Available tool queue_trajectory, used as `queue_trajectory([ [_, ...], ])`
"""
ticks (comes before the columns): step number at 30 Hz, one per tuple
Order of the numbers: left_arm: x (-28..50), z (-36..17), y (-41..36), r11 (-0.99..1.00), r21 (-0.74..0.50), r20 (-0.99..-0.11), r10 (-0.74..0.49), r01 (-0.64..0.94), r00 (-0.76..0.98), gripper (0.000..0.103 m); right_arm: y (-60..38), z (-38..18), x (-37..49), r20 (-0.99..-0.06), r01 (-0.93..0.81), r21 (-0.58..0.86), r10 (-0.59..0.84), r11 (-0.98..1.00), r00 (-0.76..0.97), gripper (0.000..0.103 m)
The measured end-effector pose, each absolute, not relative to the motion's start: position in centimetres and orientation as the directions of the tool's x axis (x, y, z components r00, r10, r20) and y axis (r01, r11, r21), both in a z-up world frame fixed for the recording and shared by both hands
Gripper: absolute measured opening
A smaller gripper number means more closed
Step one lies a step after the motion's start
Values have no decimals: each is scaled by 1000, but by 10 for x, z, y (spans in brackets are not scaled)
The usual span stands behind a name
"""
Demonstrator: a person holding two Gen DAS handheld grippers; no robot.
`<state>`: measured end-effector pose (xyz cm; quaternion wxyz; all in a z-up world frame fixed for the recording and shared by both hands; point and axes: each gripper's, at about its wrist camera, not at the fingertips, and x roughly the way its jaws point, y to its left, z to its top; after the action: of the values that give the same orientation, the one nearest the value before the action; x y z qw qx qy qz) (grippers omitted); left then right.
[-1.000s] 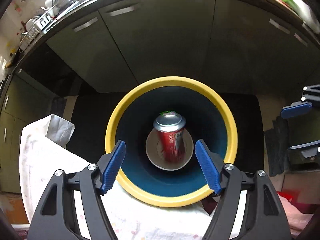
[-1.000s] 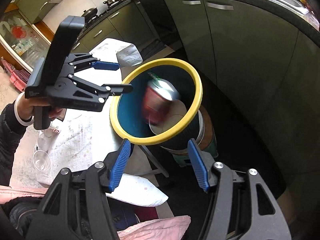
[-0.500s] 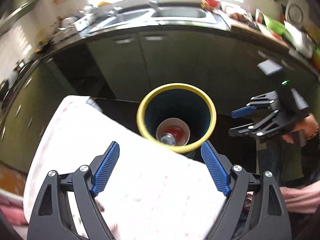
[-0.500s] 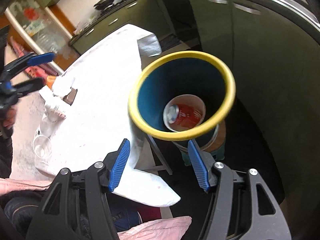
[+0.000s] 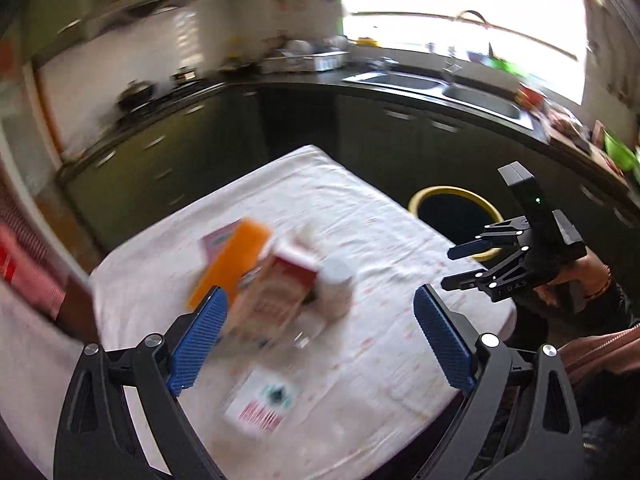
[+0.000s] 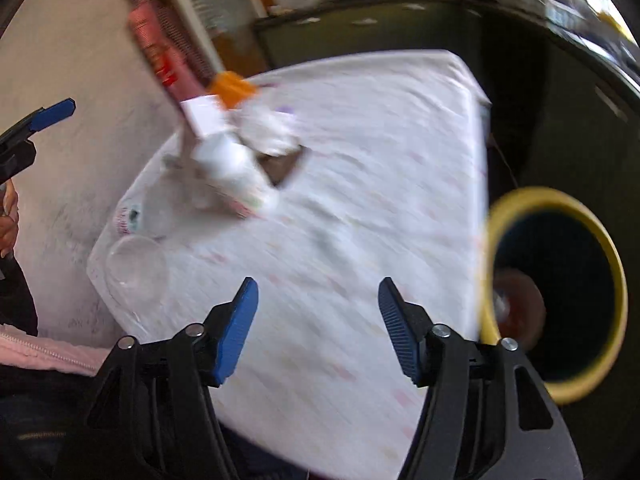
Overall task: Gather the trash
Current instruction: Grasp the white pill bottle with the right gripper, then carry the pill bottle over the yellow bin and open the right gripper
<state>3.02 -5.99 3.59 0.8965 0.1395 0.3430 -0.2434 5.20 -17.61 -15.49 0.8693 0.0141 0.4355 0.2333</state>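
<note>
Blurred cartons and a white bottle (image 5: 336, 276) crowd together mid-frame on the table (image 5: 384, 240), so closing on one could knock over its neighbours. They sit just beyond the left tool (image 5: 320, 344), spread wide and empty. The right tool (image 6: 318, 328) is likewise spread, the yellow-rimmed bin (image 6: 616, 276) at right.

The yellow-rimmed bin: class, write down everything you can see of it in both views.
The bin is round, with a thick yellow rim and a dark blue inner wall. It stands upright off the far right edge of the cloth-covered table, its mouth open. Something reddish lies blurred at the bottom. In the left view the right gripper partly hides its rim.
</note>
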Motion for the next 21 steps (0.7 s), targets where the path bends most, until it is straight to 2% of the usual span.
queue_trajectory([
  [6,9,11,-7,886,35,-689,-314,463,653,95,-122,-151,83,-733,-444,143,396,885,553,63],
  [19,9,-28,24,921,-82,-687,-329,380,648,96,-79,-165,122,-754,-419,74,326,905,571,62],
  [20,10,-30,24,922,-86,-688,-329,378,647,96,-78,-165,123,-752,-415,73,323,907,574,61],
  [21,10,-31,25,923,-88,-689,-329,375,646,96,-78,-166,124,-754,-412,70,319,908,575,53],
])
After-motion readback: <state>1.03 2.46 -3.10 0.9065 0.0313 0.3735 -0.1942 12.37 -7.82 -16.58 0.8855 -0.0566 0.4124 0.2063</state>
